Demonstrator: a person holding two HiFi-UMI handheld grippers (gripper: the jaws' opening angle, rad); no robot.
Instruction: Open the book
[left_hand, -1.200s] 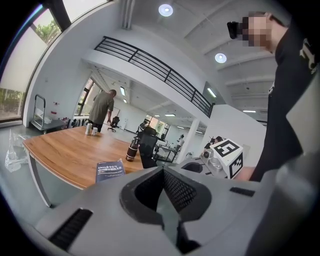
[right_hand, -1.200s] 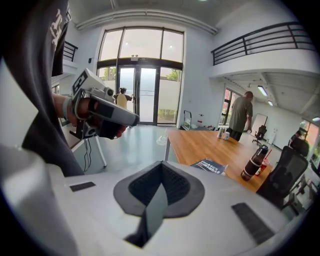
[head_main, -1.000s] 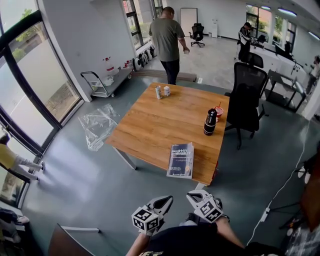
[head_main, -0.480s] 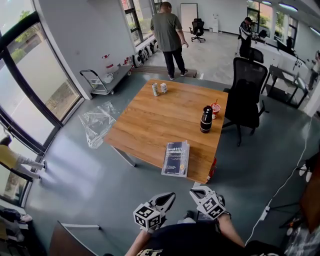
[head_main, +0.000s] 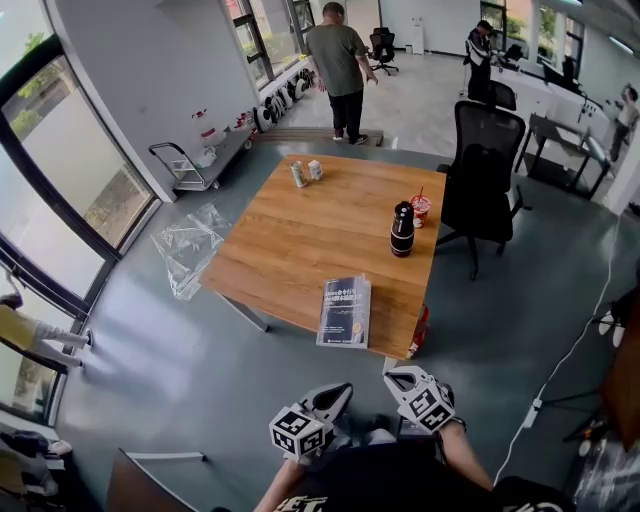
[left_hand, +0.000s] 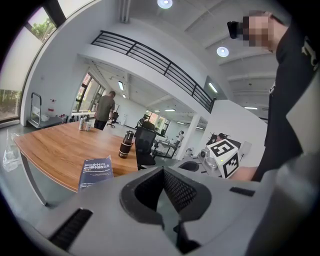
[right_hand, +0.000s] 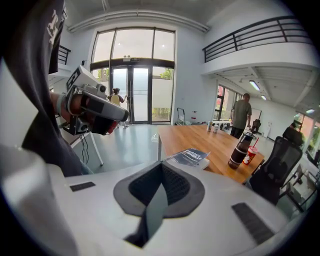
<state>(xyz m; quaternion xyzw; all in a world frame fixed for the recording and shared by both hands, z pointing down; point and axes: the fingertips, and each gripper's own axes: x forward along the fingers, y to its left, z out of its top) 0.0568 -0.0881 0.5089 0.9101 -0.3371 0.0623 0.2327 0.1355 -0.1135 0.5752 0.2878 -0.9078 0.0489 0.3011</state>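
A closed dark blue book (head_main: 344, 311) lies near the front edge of the wooden table (head_main: 290, 250), also seen in the left gripper view as the book (left_hand: 95, 172) and in the right gripper view as the book (right_hand: 191, 156). My left gripper (head_main: 338, 393) and right gripper (head_main: 393, 378) are held close to my body, well short of the table. Both are shut with nothing between their jaws. The left gripper (left_hand: 167, 197) points past the table corner; the right gripper (right_hand: 159, 192) points toward the book.
A dark bottle (head_main: 402, 229) and a red cup (head_main: 420, 208) stand at the table's right side, two small cans (head_main: 306, 172) at its far end. A black office chair (head_main: 480, 170) stands right of the table. A person (head_main: 338, 65) walks beyond. Clear plastic sheeting (head_main: 190, 250) lies on the floor left.
The table and book have come closer in the head view. Both grippers stayed shut and low in front of my body. The person in the background has walked on.
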